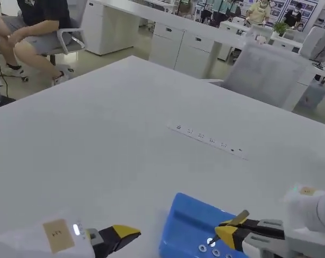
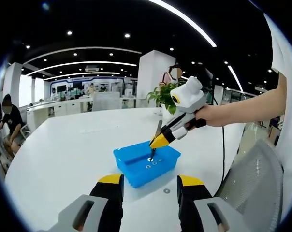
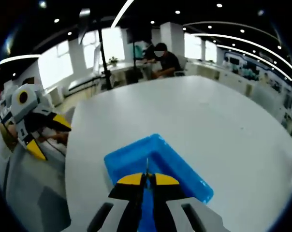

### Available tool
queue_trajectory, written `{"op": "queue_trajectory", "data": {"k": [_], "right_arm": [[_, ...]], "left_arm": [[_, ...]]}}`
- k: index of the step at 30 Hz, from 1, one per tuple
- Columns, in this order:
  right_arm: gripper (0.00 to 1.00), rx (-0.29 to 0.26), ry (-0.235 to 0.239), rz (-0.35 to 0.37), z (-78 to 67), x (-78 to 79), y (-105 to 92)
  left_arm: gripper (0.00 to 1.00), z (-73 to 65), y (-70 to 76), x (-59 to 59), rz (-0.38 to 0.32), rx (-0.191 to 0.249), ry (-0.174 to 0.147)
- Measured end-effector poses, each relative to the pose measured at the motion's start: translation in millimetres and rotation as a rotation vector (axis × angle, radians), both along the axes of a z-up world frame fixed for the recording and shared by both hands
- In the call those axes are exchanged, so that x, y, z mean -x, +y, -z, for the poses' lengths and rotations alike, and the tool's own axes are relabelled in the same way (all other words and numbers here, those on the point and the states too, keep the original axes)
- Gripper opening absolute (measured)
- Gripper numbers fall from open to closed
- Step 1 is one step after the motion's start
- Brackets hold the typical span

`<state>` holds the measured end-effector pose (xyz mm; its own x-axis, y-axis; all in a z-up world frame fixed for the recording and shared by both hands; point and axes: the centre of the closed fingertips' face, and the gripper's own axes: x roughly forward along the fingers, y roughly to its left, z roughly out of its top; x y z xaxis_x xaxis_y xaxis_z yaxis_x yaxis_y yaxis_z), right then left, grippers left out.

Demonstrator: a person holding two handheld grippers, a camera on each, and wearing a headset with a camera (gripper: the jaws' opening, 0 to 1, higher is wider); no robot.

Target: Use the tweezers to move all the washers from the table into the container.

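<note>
Now small silver washers point(image 2: 154, 163) dot the blue container point(image 2: 138, 177); right gripper point(image 3: 146, 179) clamps thin tweezers point(image 1: 238, 219), left gripper point(image 2: 150, 182) gapes empty.

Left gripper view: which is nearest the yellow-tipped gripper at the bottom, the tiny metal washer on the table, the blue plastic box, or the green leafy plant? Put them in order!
1. Tiny metal washer, right in front of the left gripper.
2. Blue plastic box, just behind it.
3. Green leafy plant, far back.
</note>
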<state>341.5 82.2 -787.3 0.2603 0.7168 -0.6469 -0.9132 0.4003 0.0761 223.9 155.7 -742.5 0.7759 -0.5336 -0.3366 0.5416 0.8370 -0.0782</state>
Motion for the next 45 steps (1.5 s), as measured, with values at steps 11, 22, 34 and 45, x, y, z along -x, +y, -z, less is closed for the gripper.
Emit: {"op": "queue_trajectory", "data": {"k": [11,22,34,45], "right_arm": [[0.03,-0.002,0.036,-0.038,16.9,4.9,22.7],[0.03,0.026,0.033,-0.060,23.2,3.8,30.5],[0.03,0.008,0.004,-0.057,9.6,4.3,26.7],[0.03,-0.026,-0.034,-0.117,-27.2,31.4,25.5]], "left_arm": [[0.41,1.2,1.1,0.2,-0.006,0.002,0.005],[0.40,2.6,2.0,0.1,-0.006,-0.005,0.005],[0.39,1.3,1.4,0.0,-0.008,-0.003,0.003],[0.38,0.6,1.9,-0.3,-0.013,-0.007,0.002]]}}
